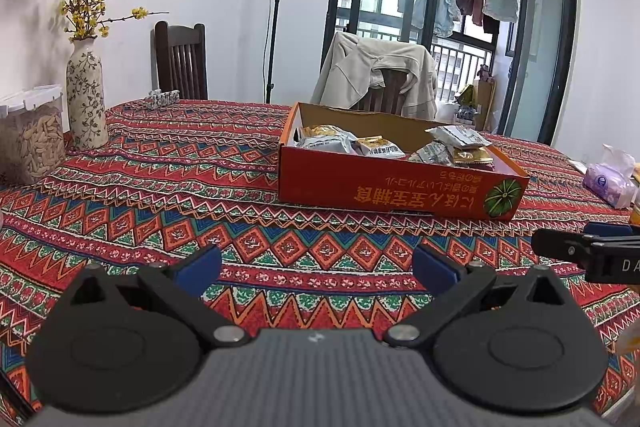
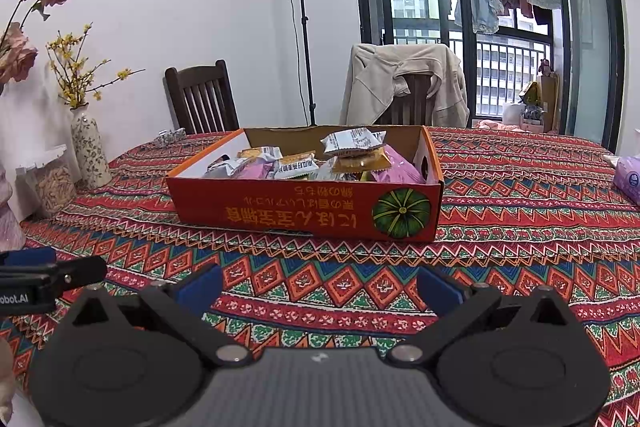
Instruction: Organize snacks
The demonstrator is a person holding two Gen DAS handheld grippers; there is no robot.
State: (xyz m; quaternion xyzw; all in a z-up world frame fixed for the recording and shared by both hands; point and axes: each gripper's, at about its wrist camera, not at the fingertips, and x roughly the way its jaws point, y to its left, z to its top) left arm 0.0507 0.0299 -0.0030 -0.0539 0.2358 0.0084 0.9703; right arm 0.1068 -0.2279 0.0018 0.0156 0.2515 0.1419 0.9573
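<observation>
Sitting out in the middle of the table, the orange cardboard box (image 2: 308, 207) holds a loose heap of snack packets (image 2: 316, 159), silver, yellow and pink wrappers lying at all angles. Its long printed side faces both grippers, so its long axis runs across the line of the fingers.

From the right gripper (image 2: 318, 285) the box lies straight ahead; from the left gripper (image 1: 316, 267) it lies ahead and off to the right, so the right hand looks the better placed to reach in. Both grippers hover low over the near edge of the table with their blue pads spread wide and nothing between them. Whether any packets remain outside the box I cannot tell; none shows on the cloth.

A patterned red tablecloth (image 1: 200, 187) covers the table. Toward its far left corner stand a floral vase (image 1: 86, 99) and a clear container (image 1: 32, 139); a tissue pack (image 1: 608, 183) lies at the right edge. Behind are two dark chairs, one draped with a beige jacket (image 2: 404, 83), and a balcony door with hanging laundry.
</observation>
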